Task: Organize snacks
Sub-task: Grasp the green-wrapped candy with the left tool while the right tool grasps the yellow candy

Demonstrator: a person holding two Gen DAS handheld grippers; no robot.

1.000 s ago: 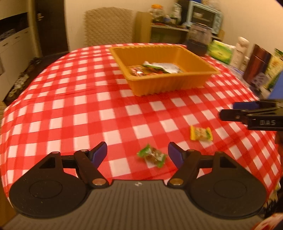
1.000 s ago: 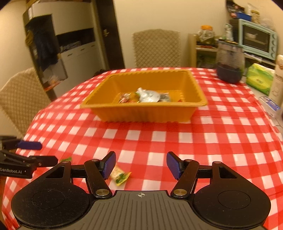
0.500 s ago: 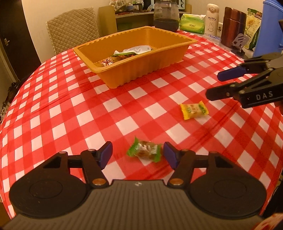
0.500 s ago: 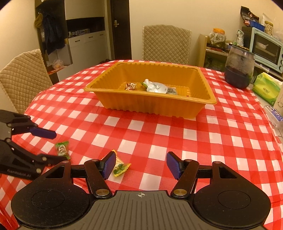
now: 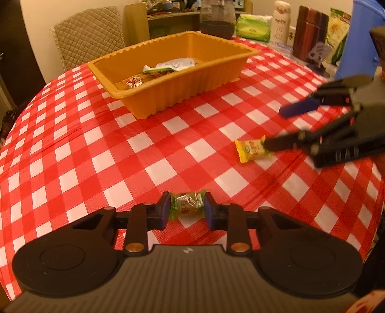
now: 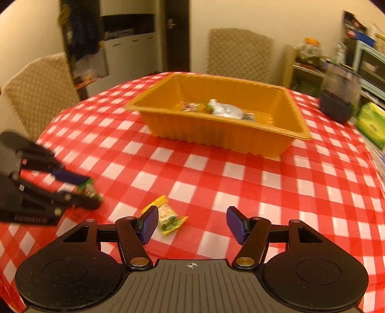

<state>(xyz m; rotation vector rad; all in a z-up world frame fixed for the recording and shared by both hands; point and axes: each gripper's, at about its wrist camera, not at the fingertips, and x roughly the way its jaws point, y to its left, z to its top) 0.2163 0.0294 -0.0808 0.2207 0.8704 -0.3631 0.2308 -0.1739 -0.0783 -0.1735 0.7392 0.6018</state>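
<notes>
My left gripper (image 5: 187, 207) is shut on a green-wrapped candy (image 5: 188, 204) at table level; the candy also shows in the right wrist view (image 6: 87, 189). A yellow-wrapped snack (image 5: 252, 150) lies on the checked cloth to the right. My right gripper (image 6: 192, 222) is open, and the yellow snack (image 6: 168, 216) sits just inside its left finger. The orange tray (image 5: 168, 96) stands further back, holding several wrapped snacks (image 5: 166, 67). The tray also shows in the right wrist view (image 6: 216, 134).
A dark glass jar (image 6: 339, 96), a green tissue pack (image 5: 252, 27), a white bottle (image 5: 282, 21), a brown canister (image 5: 310, 36) and a blue container (image 5: 358, 41) stand at the table's far right. Quilted chairs (image 6: 41, 96) surround the table.
My left gripper has closed its fingers onto the green candy. My right gripper has moved forward and down so that the yellow snack lies between its open fingers.
</notes>
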